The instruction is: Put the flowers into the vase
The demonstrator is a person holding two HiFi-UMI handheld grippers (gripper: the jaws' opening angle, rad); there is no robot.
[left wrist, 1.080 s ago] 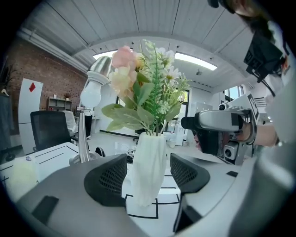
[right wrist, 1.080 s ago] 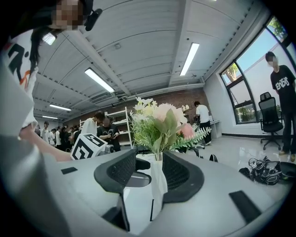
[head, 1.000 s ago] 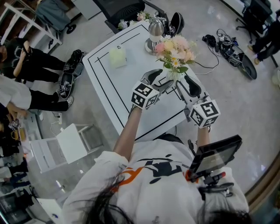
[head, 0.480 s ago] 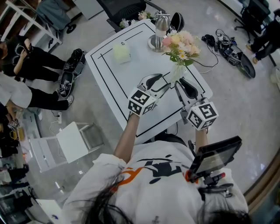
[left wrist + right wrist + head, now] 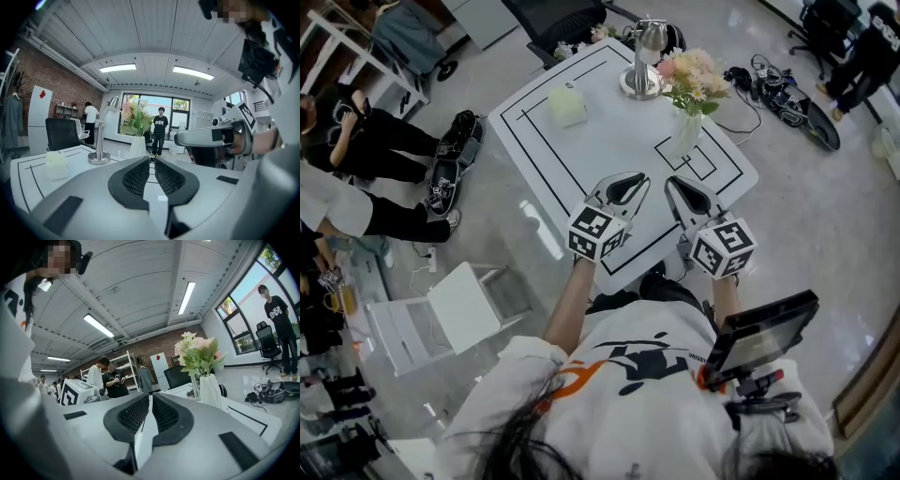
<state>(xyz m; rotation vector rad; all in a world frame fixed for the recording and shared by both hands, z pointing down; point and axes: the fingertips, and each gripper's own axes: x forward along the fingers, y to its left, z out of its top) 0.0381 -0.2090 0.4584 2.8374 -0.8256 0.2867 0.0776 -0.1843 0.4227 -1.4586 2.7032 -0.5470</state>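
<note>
A white vase [image 5: 685,133] with pink and cream flowers [image 5: 692,75] stands upright at the right of the white table [image 5: 600,141]; it also shows as the vase [image 5: 138,146] and the vase [image 5: 207,391]. Both grippers hover over the table's near edge, well short of the vase. My left gripper [image 5: 641,178] is closing, its jaws almost together with nothing between them, as the left gripper view [image 5: 152,158] confirms. My right gripper [image 5: 669,184] is closing too, and its jaws [image 5: 151,395] hold nothing.
A silver desk lamp [image 5: 643,66] stands at the table's far edge, with a pale green block [image 5: 567,105] to its left. A black office chair [image 5: 558,19] is behind the table, a white stool [image 5: 464,305] at lower left, and cables [image 5: 783,89] on the floor at right. People sit at left.
Both grippers drew back from the vase toward the table's near edge and their jaws closed. The flowers stay in the vase.
</note>
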